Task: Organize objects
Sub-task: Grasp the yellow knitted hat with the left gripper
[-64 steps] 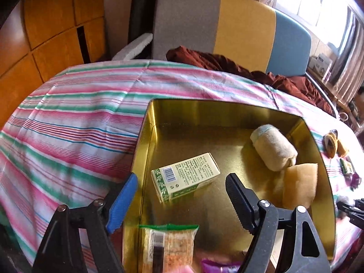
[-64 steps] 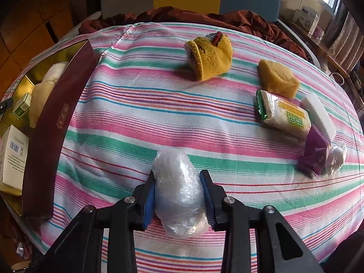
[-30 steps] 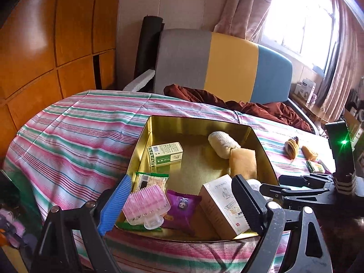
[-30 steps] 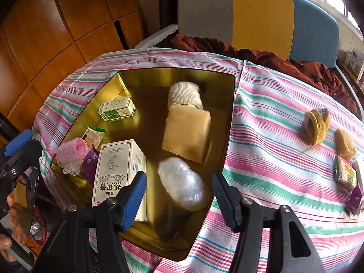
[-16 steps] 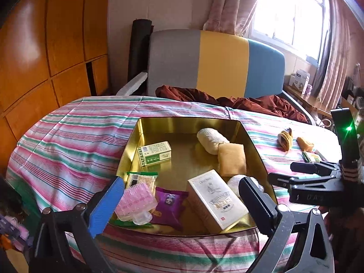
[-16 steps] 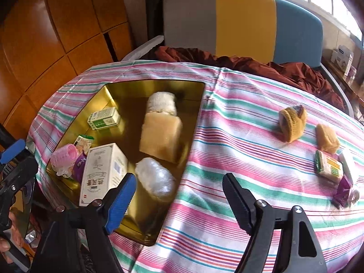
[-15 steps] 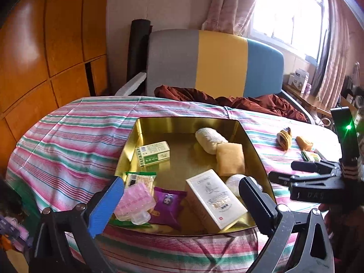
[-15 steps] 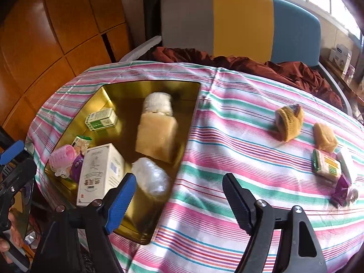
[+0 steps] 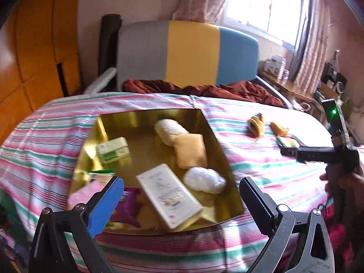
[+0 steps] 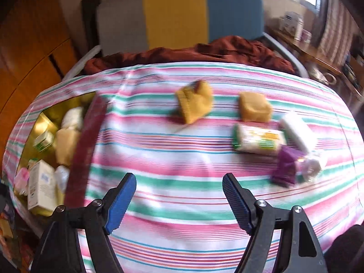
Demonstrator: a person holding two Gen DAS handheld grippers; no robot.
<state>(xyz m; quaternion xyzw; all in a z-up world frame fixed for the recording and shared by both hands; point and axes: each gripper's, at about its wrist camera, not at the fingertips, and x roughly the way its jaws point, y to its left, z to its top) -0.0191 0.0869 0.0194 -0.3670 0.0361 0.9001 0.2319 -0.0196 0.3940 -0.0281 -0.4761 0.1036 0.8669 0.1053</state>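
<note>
Gold metal makes the tin box [image 9: 218, 150], which sits near the left edge of the bed [image 10: 182, 159] on the striped cover; inside lie a white carton [image 9: 168, 195], a clear plastic bundle [image 9: 203, 180], a tan pad [image 9: 190, 151] and a cream roll [image 9: 169, 128], packed close together; the left gripper [image 9: 182, 201] hovers over the box's near edge, jaws wide and empty; the right gripper [image 10: 179, 198] is spread over bare stripes at the bed's near edge, its jaws having just been opening, nothing between them; toward the right edge wait a yellow knit piece [image 10: 194, 104], a tan block [image 10: 254, 110], a green-edged packet [image 10: 258, 141], a white roll [image 10: 297, 130] and a purple sachet [image 10: 285, 169]; wide open cover separates them from the box.
</note>
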